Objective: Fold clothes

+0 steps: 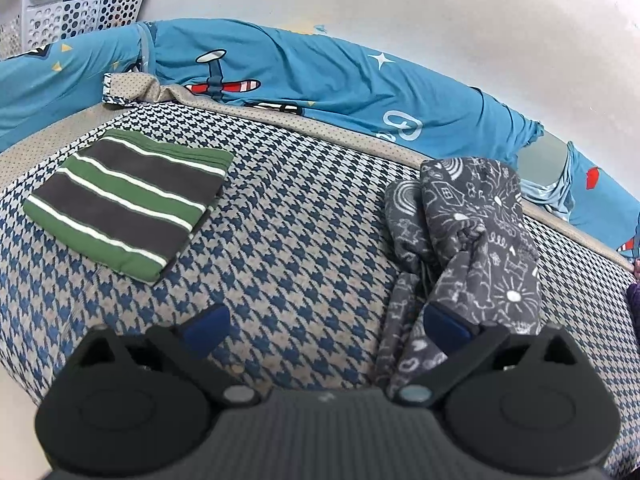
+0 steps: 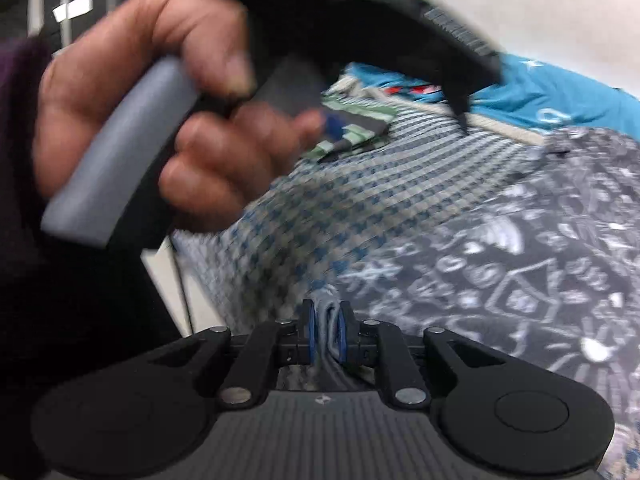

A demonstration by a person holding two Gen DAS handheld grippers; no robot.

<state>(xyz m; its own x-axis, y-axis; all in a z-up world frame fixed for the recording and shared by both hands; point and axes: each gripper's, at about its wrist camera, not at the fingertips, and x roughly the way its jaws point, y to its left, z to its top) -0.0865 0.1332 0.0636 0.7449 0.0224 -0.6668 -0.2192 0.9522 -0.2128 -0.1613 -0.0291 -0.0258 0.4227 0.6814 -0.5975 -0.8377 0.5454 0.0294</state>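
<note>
Nearest the left wrist camera sits the left gripper point(image 1: 324, 326), its two blue-tipped fingers point(image 1: 206, 330) spread wide over the houndstooth cover point(image 1: 304, 248) with nothing between them; the right-hand finger lies against the edge of the dark printed garment point(image 1: 468, 240) without pinching it. Two garments lie on the cover in this view. One is the striped garment point(image 1: 128, 204), green and grey with thin white lines, already folded into a neat rectangle and lying flat at the left. The other is the dark printed garment, grey with white doodle drawings, still bunched and crumpled at the right, well apart from the folded one. Behind both, one blue cartoon-print sheet point(image 1: 320, 76) is heaped along the back edge against the pale wall, and one white perforated basket point(image 1: 84, 8) stands in the far left corner. In the right wrist view the right gripper point(image 2: 325, 336) has its two jaws drawn close together, clamped on a thin bunched fold of the dark printed garment point(image 2: 540, 248), which spreads out to the right of it over the cover. The picture is blurred. To the left, one hand point(image 2: 144, 120) wraps around the grey handle of the left gripper, with a dark sleeve point(image 2: 24, 92) at the wrist, and the folded striped garment point(image 2: 356, 128) shows beyond it.
</note>
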